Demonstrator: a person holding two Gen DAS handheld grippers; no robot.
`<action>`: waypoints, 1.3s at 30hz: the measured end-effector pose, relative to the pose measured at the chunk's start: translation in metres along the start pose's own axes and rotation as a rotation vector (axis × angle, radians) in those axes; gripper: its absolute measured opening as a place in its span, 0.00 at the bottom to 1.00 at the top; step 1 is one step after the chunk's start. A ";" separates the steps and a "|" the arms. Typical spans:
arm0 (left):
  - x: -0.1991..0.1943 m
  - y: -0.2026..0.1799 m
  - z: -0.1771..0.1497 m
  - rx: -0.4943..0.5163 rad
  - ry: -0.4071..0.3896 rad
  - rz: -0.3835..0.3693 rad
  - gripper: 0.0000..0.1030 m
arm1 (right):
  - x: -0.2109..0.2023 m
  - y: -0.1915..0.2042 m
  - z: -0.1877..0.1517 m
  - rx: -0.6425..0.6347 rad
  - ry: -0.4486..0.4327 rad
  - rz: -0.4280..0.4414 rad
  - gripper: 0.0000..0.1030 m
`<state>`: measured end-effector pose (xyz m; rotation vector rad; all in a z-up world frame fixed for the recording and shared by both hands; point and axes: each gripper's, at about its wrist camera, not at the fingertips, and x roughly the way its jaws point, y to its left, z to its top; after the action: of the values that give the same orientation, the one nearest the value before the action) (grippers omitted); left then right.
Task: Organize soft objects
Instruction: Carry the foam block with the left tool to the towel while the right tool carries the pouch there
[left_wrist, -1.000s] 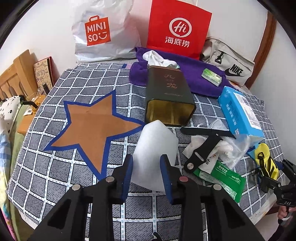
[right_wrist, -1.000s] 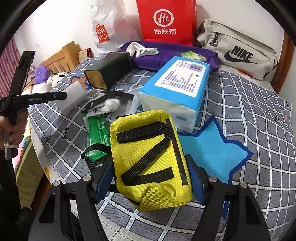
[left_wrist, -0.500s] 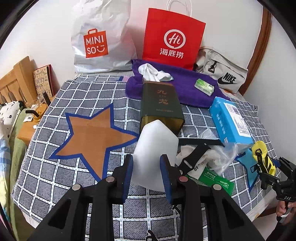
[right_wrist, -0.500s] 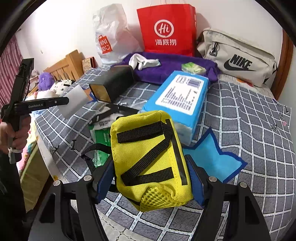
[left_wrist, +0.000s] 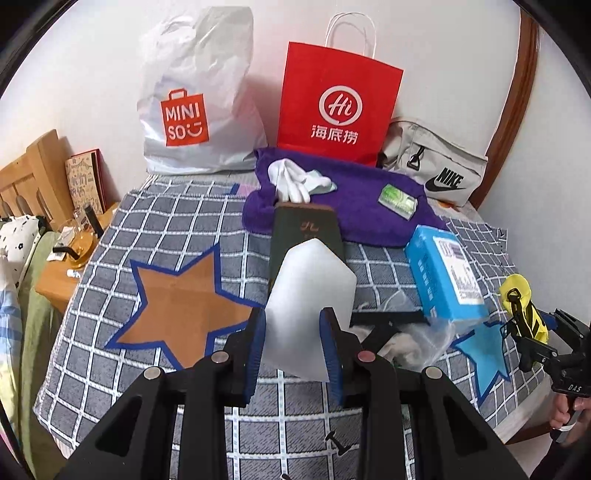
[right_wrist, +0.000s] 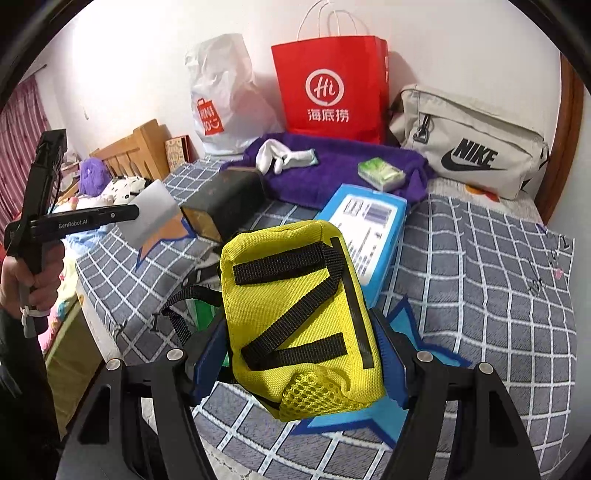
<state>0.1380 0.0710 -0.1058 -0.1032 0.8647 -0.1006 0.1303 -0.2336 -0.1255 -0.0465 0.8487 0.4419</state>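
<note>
Both grippers are sitting higher above the bed than a second ago, so the bags against the wall now show in full, and the foam and pouch have come up with them.

Left gripper (left_wrist: 293, 345) is pinching a white foam sheet (left_wrist: 308, 295) between its blue pads, the sheet standing up past the fingertips and hanging clear of the checked blanket (left_wrist: 177, 229). In the right wrist view this same gripper (right_wrist: 125, 212) is showing from the side, with the foam (right_wrist: 155, 214) sticking out of it above the bed's edge.

Right gripper (right_wrist: 299, 363) is clamping a yellow pouch (right_wrist: 295, 317) with black straps, its pads pressing on both sides and the mesh end facing the camera; the pouch is being held off the blanket over a blue star patch (right_wrist: 369, 417). From the left wrist view the pouch (left_wrist: 521, 306) is appearing at the far right, in the other tool.

Just beyond the foam, a dark green box (left_wrist: 306, 229) is lying on its side, near an orange star patch (left_wrist: 181, 314). A blue tissue pack (left_wrist: 443, 273) is lying to the right. Behind, a purple towel (left_wrist: 354, 206) is carrying a white glove (left_wrist: 295, 181) and a small green packet (left_wrist: 397, 197). Against the wall are standing a white Miniso bag (left_wrist: 195, 110), a red paper bag (left_wrist: 336, 107) and a grey Nike bag (left_wrist: 436, 166).
</note>
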 end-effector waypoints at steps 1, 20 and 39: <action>0.000 -0.001 0.003 0.001 -0.004 0.000 0.28 | 0.000 -0.001 0.003 0.000 -0.003 -0.002 0.69; 0.026 -0.006 0.065 -0.001 -0.019 -0.001 0.28 | 0.016 -0.029 0.075 0.015 -0.048 -0.043 0.69; 0.074 -0.011 0.110 0.006 0.007 -0.002 0.28 | 0.056 -0.058 0.137 0.028 -0.059 -0.054 0.69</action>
<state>0.2692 0.0563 -0.0891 -0.0979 0.8712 -0.1060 0.2834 -0.2372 -0.0830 -0.0299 0.7938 0.3788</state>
